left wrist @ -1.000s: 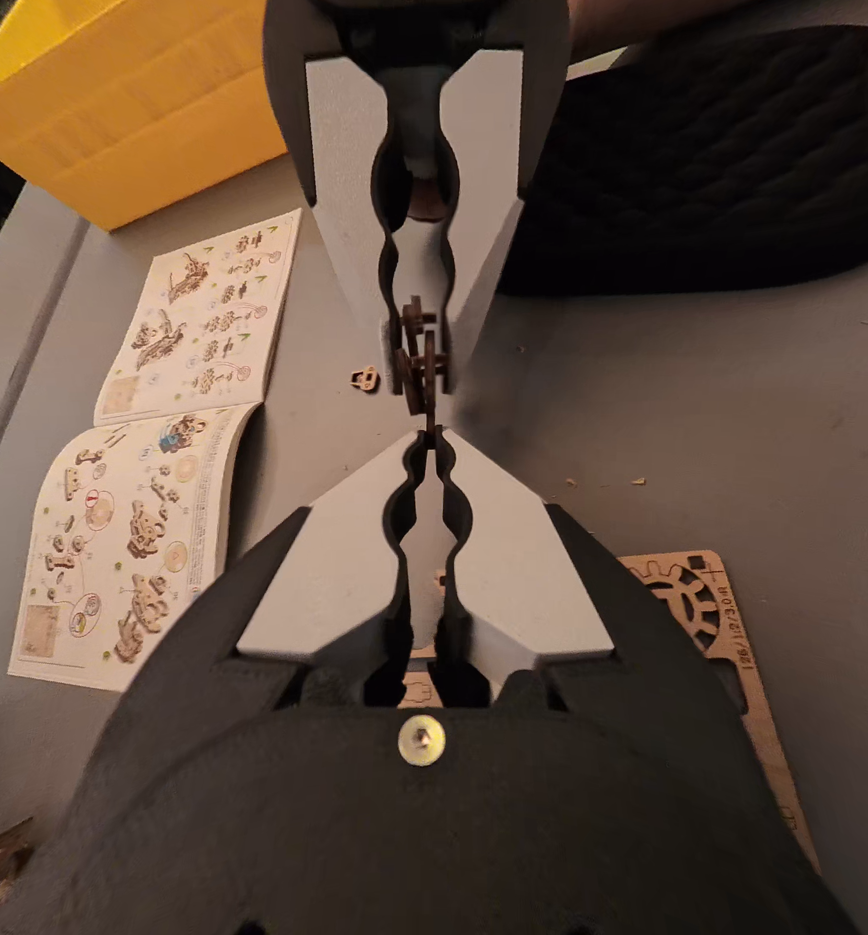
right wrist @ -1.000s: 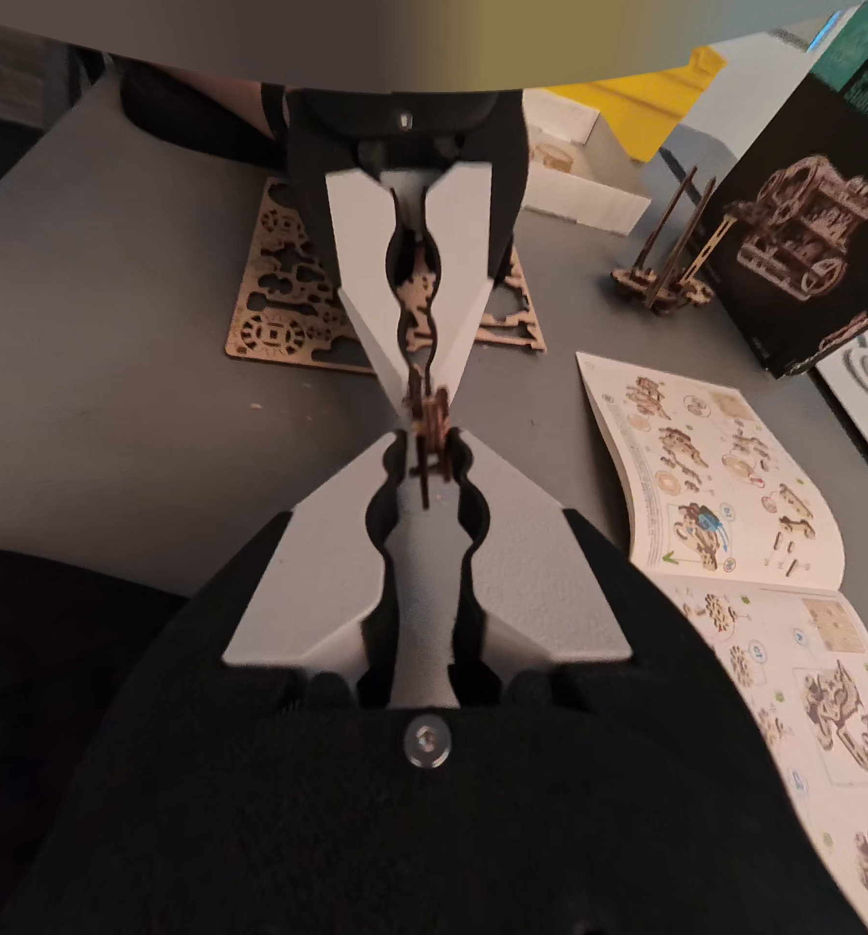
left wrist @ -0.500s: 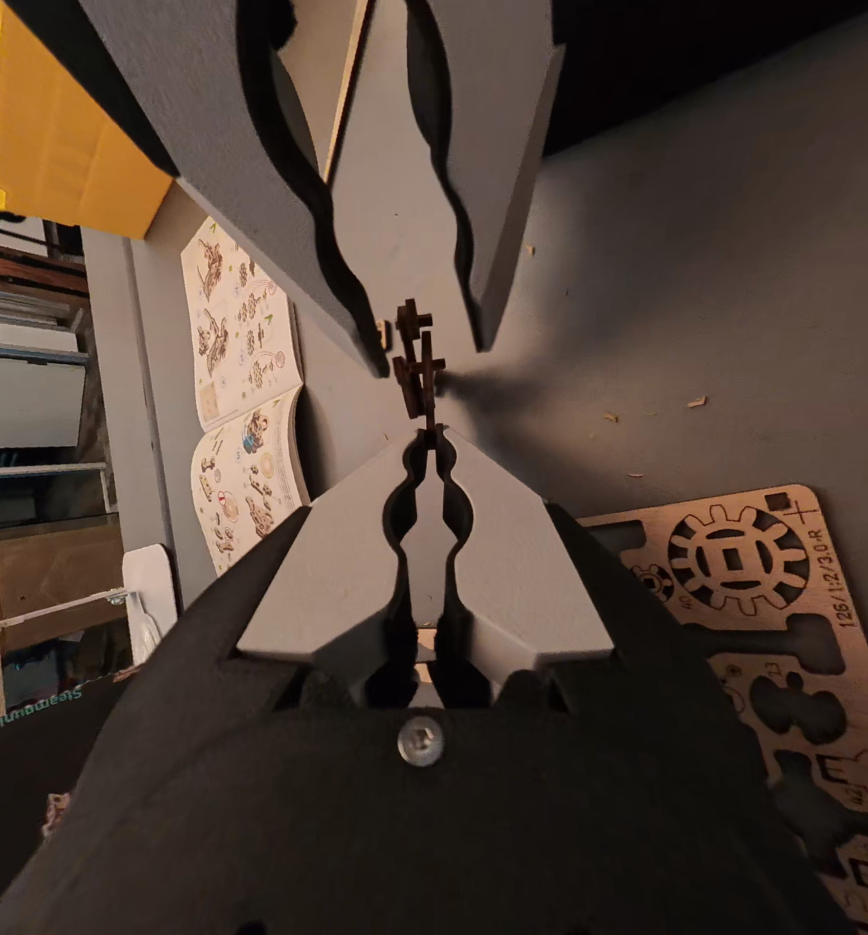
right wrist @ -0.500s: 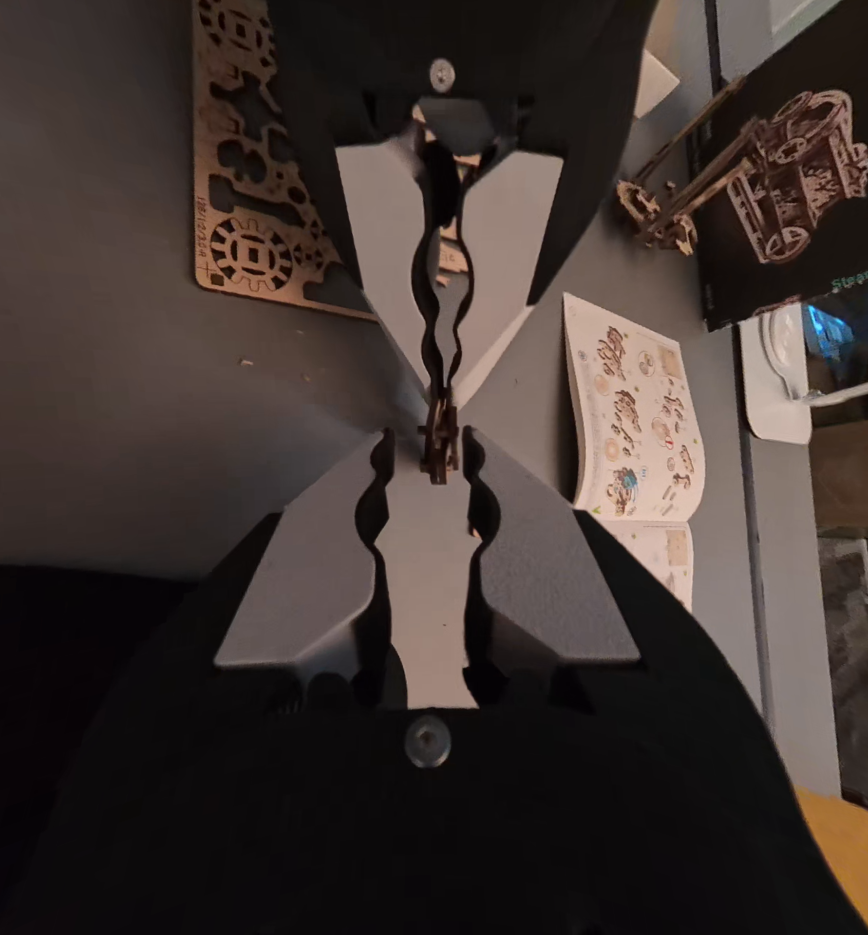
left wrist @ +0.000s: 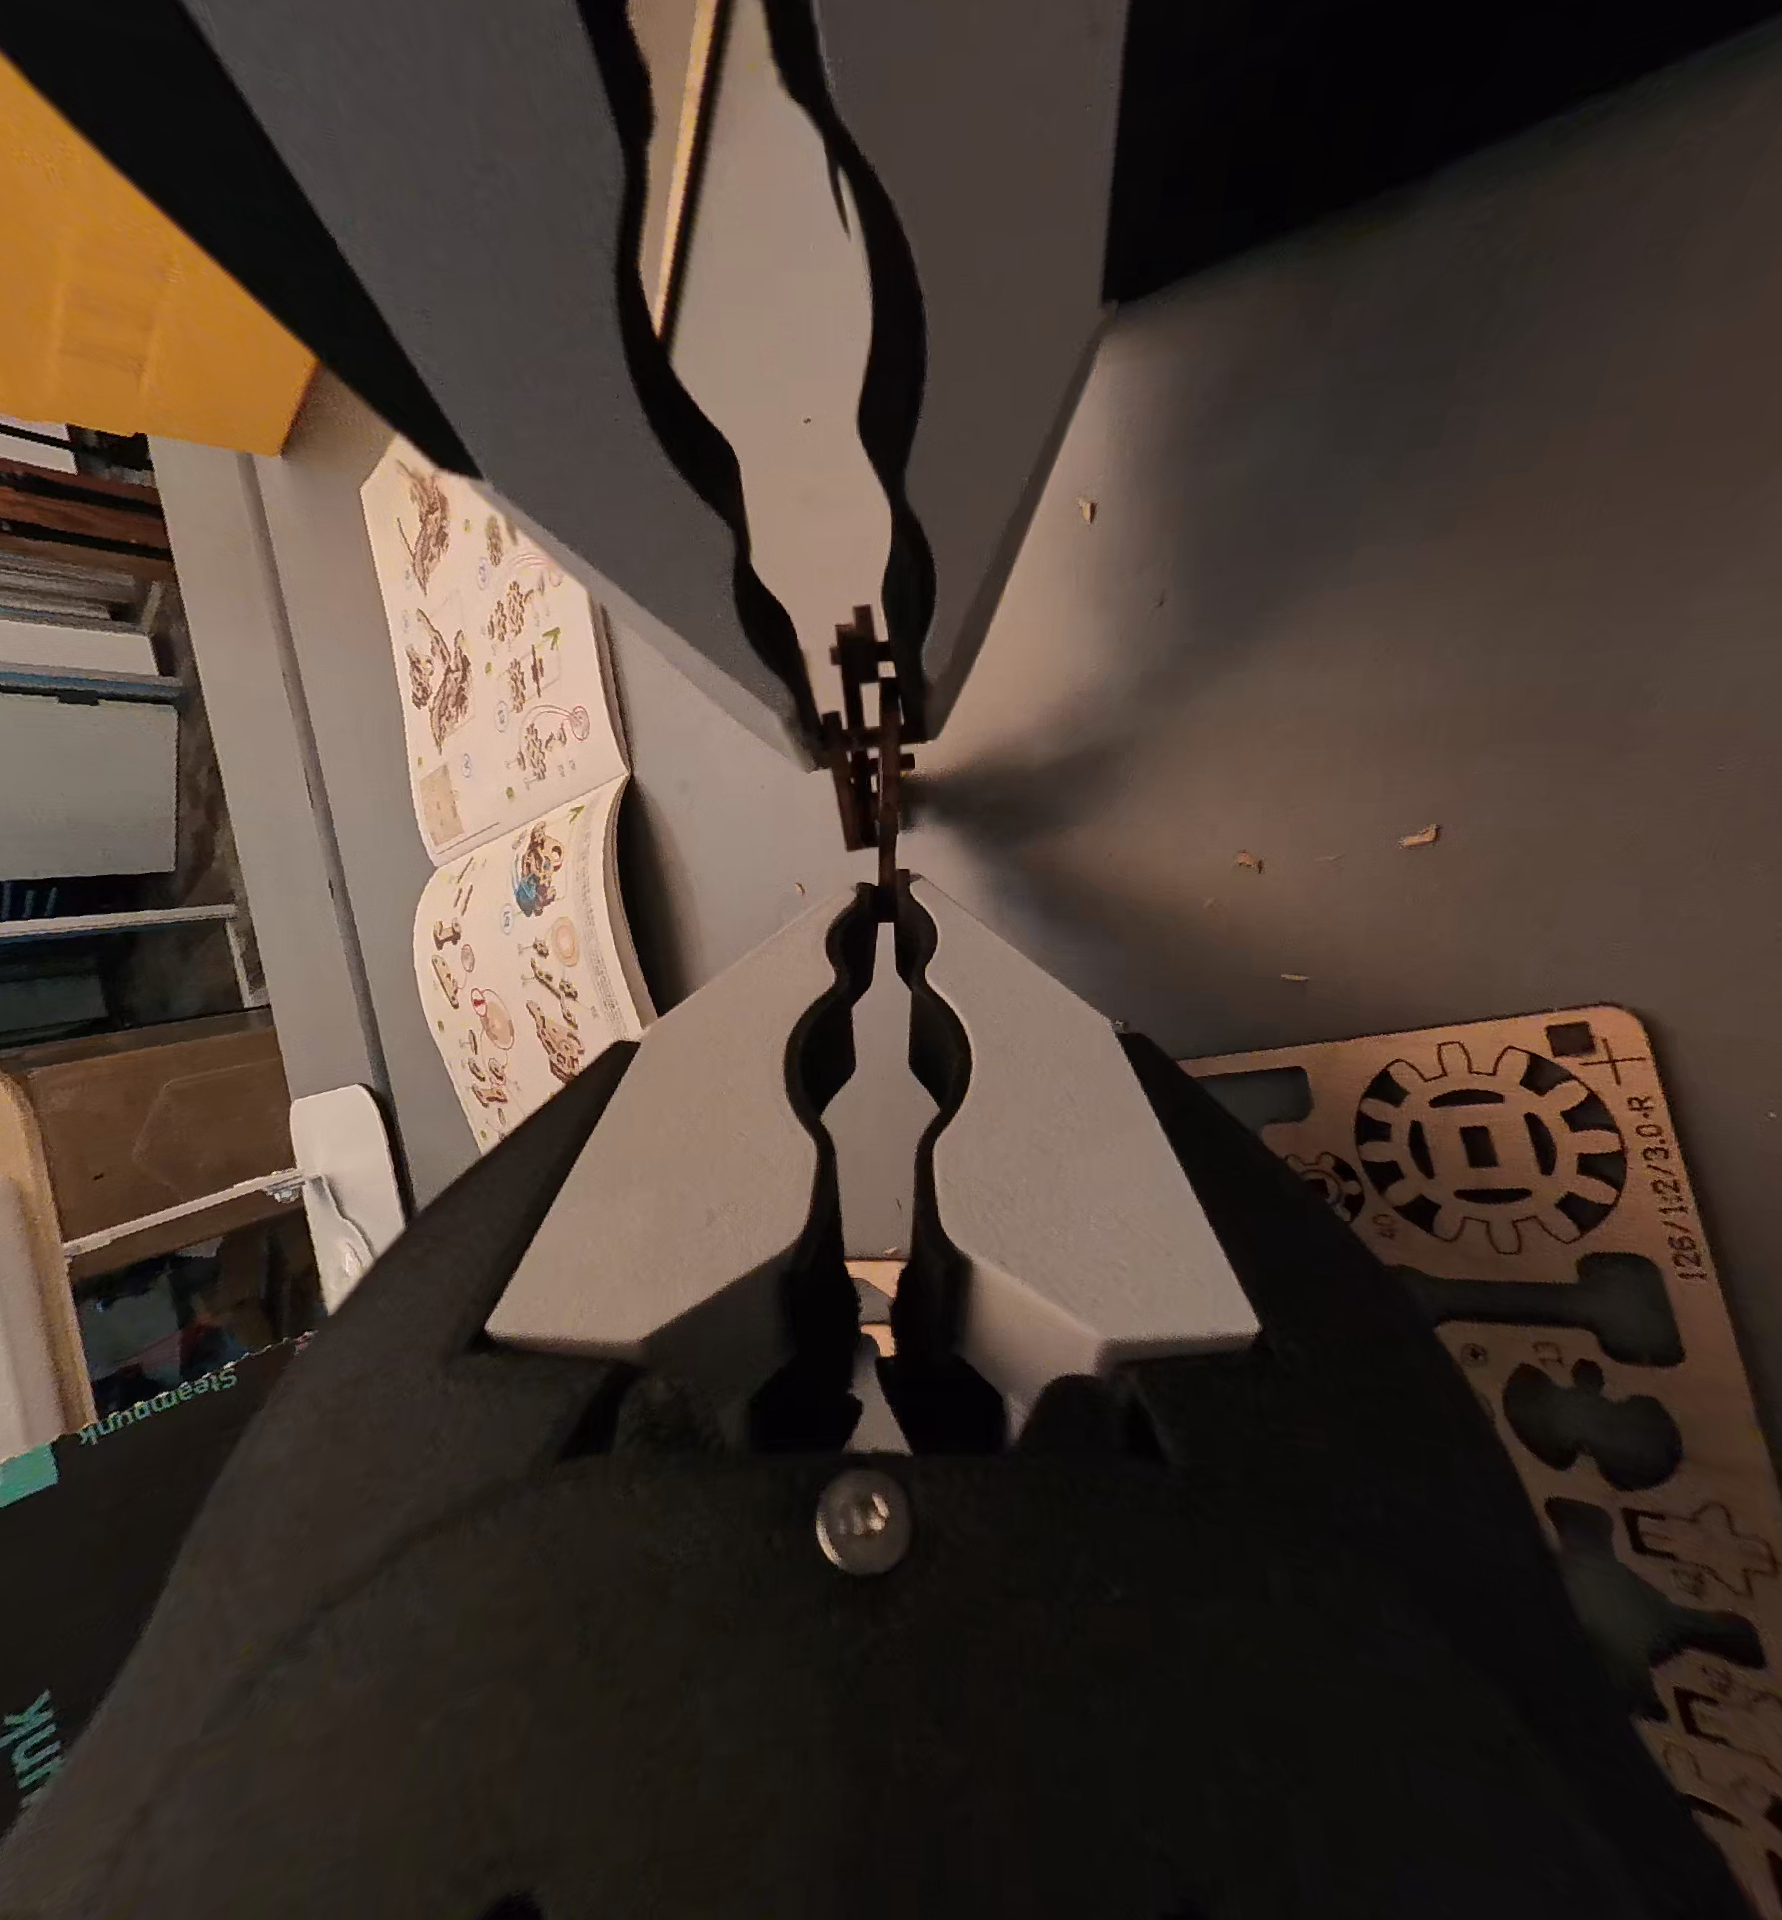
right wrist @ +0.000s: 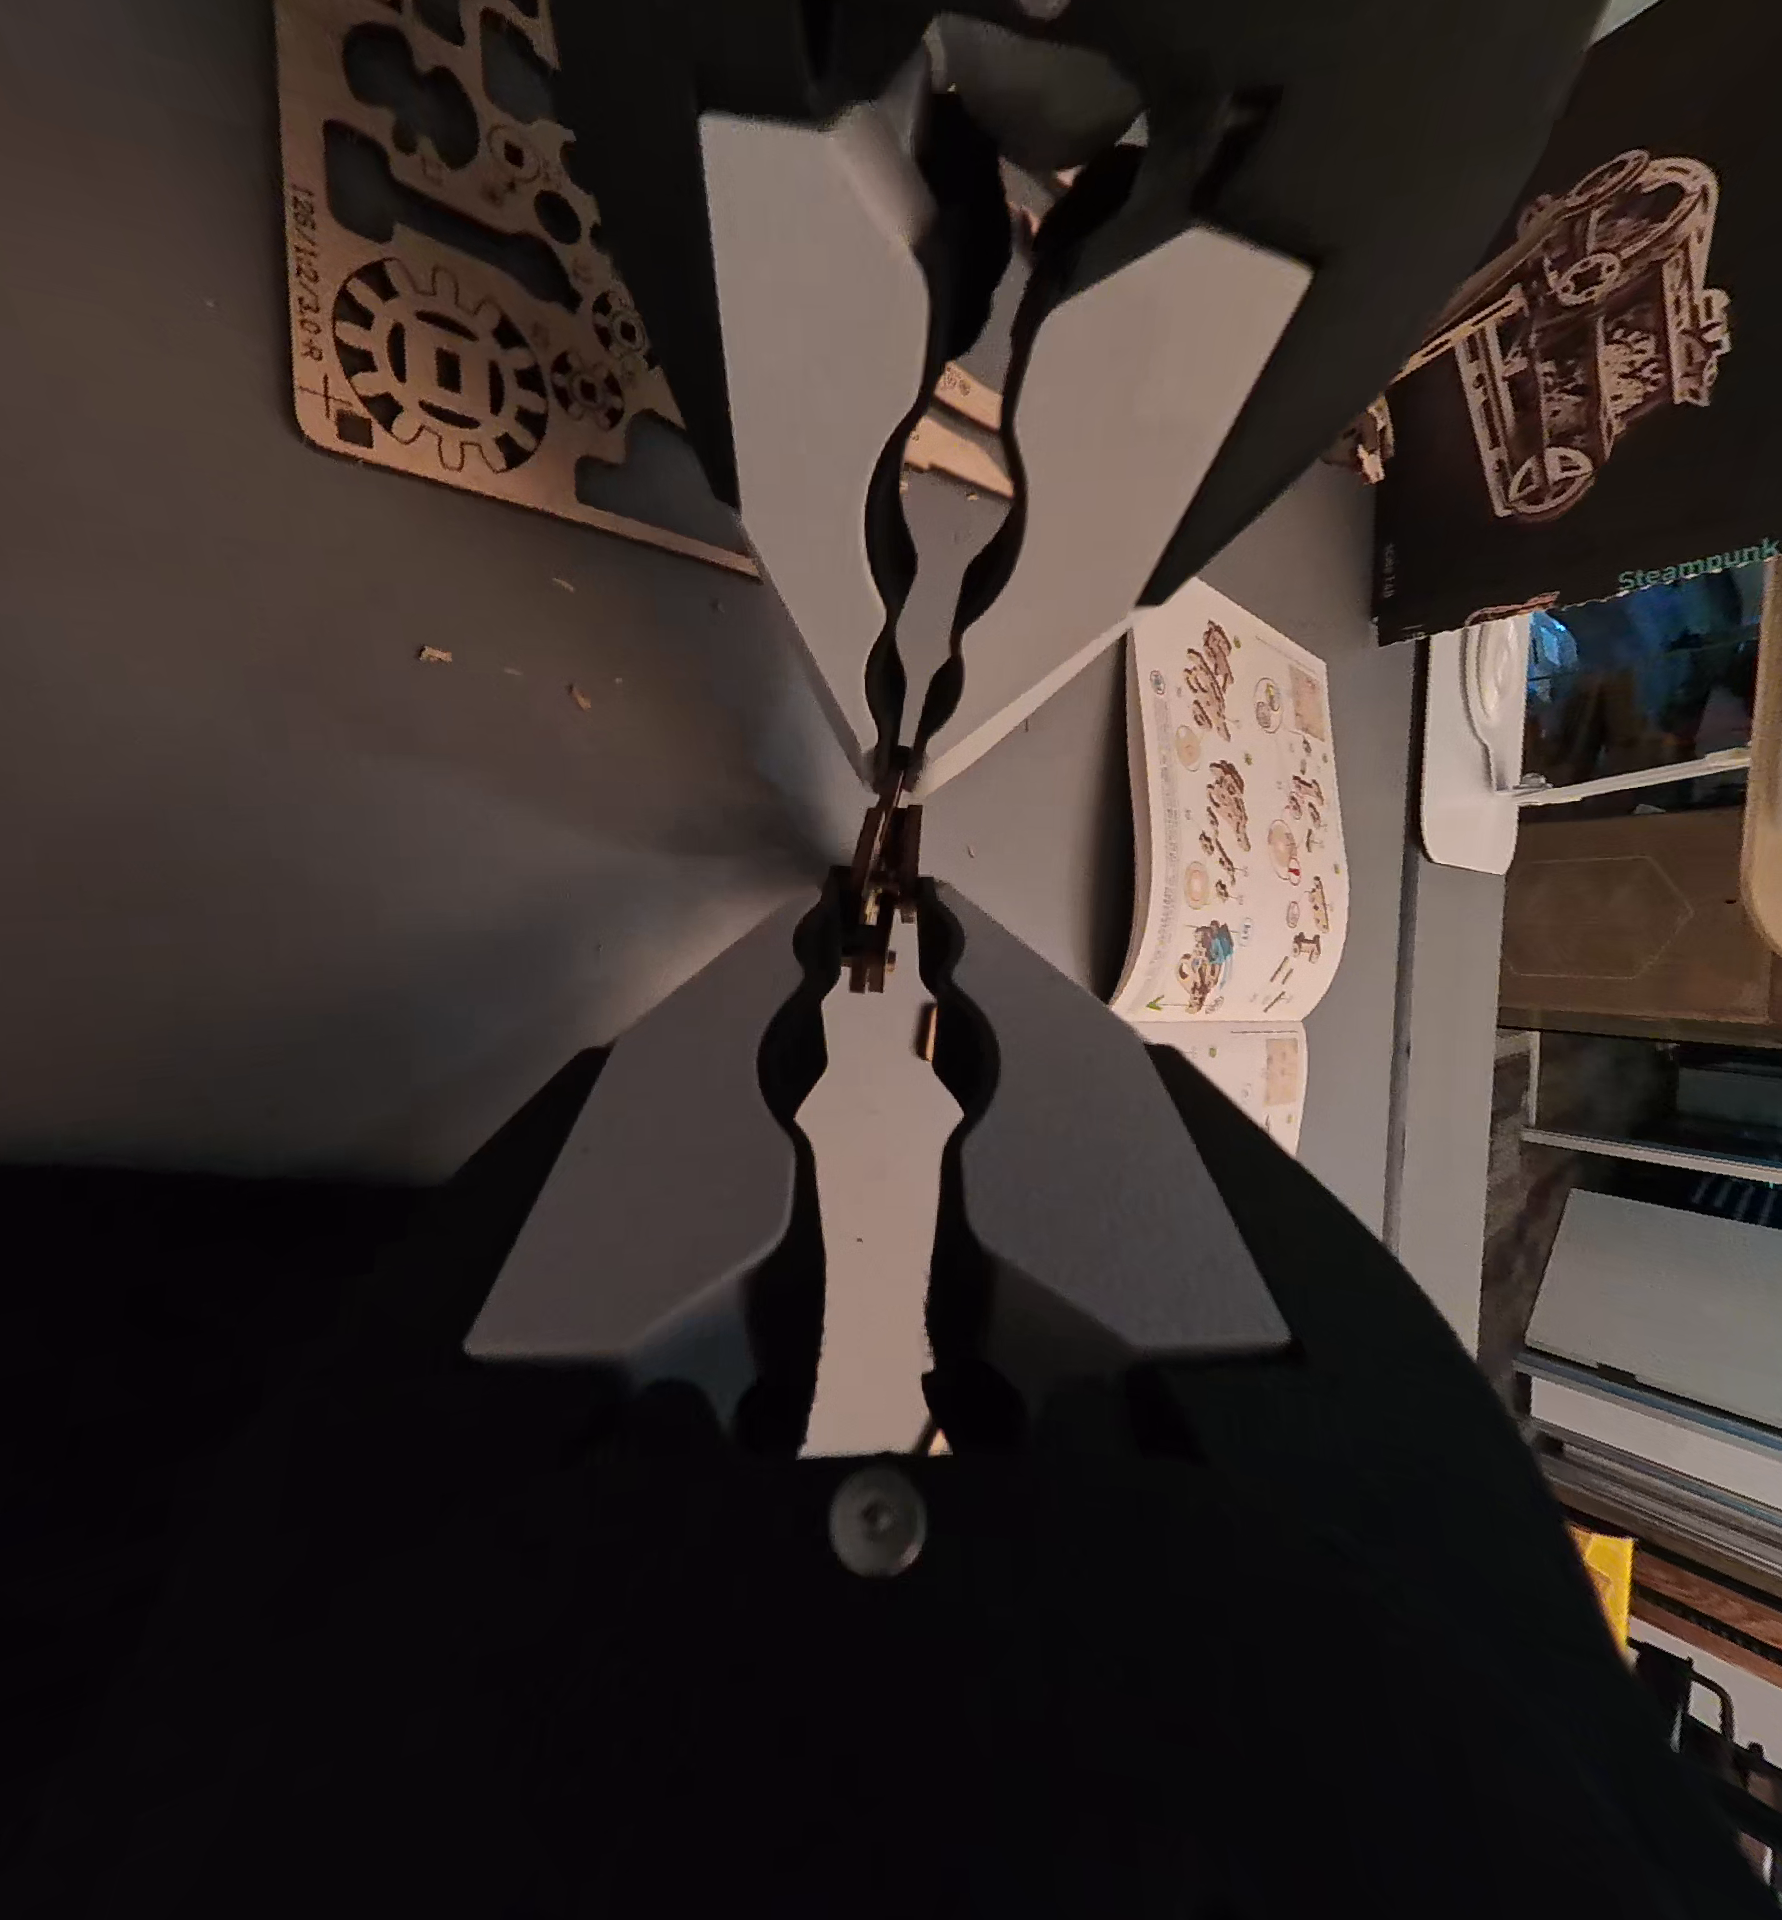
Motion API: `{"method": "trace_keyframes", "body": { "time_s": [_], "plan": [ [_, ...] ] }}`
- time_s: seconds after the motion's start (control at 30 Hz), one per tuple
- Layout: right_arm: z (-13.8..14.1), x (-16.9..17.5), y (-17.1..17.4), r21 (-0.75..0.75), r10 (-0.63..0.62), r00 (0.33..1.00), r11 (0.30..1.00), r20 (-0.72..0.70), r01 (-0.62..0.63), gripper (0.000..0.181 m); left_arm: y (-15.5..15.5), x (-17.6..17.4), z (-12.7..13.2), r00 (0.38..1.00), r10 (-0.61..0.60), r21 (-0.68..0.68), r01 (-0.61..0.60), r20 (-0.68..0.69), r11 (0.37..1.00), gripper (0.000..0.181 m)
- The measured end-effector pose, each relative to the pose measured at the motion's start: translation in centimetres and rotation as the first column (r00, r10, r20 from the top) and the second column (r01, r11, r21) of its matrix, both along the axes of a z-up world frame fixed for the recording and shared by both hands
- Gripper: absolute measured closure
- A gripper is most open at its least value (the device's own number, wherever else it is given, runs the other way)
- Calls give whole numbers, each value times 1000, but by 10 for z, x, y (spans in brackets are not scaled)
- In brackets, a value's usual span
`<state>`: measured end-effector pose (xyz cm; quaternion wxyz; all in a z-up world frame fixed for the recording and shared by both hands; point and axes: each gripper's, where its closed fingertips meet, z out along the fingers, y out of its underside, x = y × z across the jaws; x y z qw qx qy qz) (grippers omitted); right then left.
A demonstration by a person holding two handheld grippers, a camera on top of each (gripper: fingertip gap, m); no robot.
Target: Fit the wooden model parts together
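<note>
My left tongs (left wrist: 882, 896) and right tongs (right wrist: 871, 904) meet tip to tip above the grey surface (left wrist: 1386, 623), both clamped on the small wooden model assembly (left wrist: 866, 748) between them.

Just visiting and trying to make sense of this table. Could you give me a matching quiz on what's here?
Things:
1. wooden model parts
2. booklet
3. wooden sheet
4. black box

States:
a. lying open on the table
b. shows a picture of a finished model
c. gripped by the left tongs and right tongs
d. flat, full of cut-out holes

Pairs: 1-c, 2-a, 3-d, 4-b
</note>
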<state>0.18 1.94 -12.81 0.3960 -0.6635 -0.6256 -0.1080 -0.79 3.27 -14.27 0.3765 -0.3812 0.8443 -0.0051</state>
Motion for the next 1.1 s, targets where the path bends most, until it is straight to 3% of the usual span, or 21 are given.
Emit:
{"method": "trace_keyframes", "body": {
  "time_s": [0.63,0.73,0.8,0.87,0.93,0.97,1.03,1.1],
  "plan": [
    [2,-1,4,9,29,996,1000,-85,-29,172,0,-3,3,1000,13,-68,-11,26,998,180],
    [10,4,15,-75,-47,960,997,-274,27,171,15,-1,16,985,75,-102,-59,153,993,175],
    [26,11,23,-180,-125,861,983,-493,39,171,28,-4,28,959,153,-207,-104,237,973,161],
    [51,14,23,-324,-211,666,945,-715,-49,171,24,-2,38,933,239,-489,-82,268,868,148],
    [79,14,21,-387,-277,424,900,-863,-199,171,13,2,52,918,304,-754,-10,253,657,134],
    [88,15,19,-403,-308,338,877,-889,-263,171,6,6,63,910,326,-843,47,258,536,134],
    [96,13,17,-415,-344,253,848,-904,-329,172,6,11,84,875,379,-915,153,301,373,141],
    [96,9,17,-425,-367,223,835,-903,-349,171,8,12,95,854,402,-925,208,330,318,147]
  ]
}}
